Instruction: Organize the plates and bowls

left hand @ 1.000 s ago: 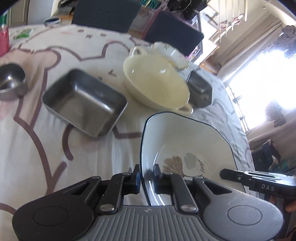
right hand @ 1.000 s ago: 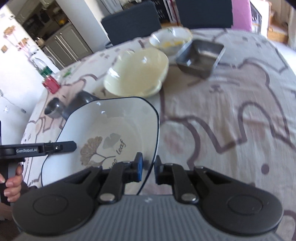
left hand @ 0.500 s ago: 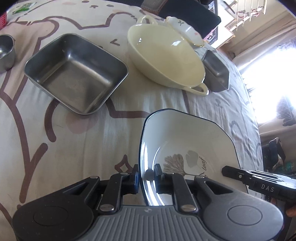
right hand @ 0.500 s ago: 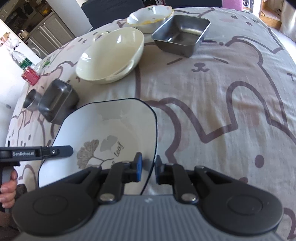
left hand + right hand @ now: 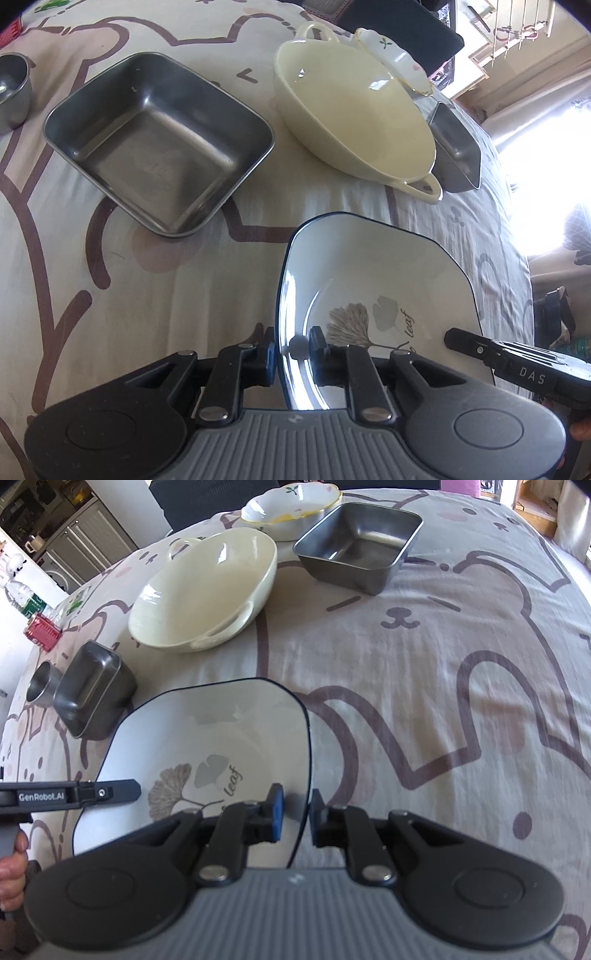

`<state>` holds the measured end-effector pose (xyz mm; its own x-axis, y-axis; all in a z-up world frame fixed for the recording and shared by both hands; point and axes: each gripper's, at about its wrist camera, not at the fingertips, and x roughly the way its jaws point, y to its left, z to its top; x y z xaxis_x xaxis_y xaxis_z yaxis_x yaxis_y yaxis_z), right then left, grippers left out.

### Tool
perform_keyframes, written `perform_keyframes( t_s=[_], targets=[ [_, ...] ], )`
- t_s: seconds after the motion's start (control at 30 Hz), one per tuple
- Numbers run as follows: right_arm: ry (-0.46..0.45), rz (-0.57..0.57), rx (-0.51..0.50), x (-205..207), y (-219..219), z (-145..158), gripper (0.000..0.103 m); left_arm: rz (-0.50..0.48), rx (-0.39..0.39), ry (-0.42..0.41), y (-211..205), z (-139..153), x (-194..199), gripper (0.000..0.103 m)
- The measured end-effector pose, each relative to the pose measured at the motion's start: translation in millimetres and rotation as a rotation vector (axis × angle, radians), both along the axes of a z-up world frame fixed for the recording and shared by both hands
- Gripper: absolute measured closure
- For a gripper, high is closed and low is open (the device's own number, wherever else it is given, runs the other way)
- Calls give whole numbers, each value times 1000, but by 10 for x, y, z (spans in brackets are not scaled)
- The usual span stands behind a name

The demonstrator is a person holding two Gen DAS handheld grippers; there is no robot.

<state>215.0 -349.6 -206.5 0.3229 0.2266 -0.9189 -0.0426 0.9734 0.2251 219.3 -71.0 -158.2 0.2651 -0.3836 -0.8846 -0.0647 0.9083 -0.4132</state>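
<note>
A white squarish plate with a dark rim and a leaf print (image 5: 373, 280) (image 5: 207, 738) is held between both grippers just above the tablecloth. My left gripper (image 5: 291, 350) is shut on its left rim. My right gripper (image 5: 297, 818) is shut on its right rim. Ahead lie a cream two-handled bowl (image 5: 354, 110) (image 5: 207, 590), a large square steel tray (image 5: 159, 140) (image 5: 92, 690), a second steel tray (image 5: 360, 546) (image 5: 456, 147), and a floral white bowl (image 5: 291, 507) (image 5: 395, 62).
A small steel cup (image 5: 11, 92) (image 5: 40, 683) sits by the large tray. A red packet (image 5: 42, 633) lies at the table's far left. Dark chairs (image 5: 192, 502) stand behind the table. The bear-print cloth (image 5: 443, 664) is bare on the right.
Both grippers have lowered with the plate toward the tablecloth and tilted down; the dishes ahead now appear closer and more from above. The grips on the plate are unchanged.
</note>
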Motion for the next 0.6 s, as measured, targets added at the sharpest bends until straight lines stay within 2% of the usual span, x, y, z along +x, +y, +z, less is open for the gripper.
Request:
perform_keyframes(
  t_s=[0.23, 0.37, 0.6],
  targets=[
    [1, -6, -28, 65, 55, -23, 83, -7, -5, 13, 30, -37, 36, 83],
    [13, 15, -36, 68, 94, -45, 83, -40, 34, 30, 5, -76, 26, 83],
    [36, 37, -96, 75, 119, -108, 83, -77, 41, 6, -41, -60, 10, 85]
  ],
)
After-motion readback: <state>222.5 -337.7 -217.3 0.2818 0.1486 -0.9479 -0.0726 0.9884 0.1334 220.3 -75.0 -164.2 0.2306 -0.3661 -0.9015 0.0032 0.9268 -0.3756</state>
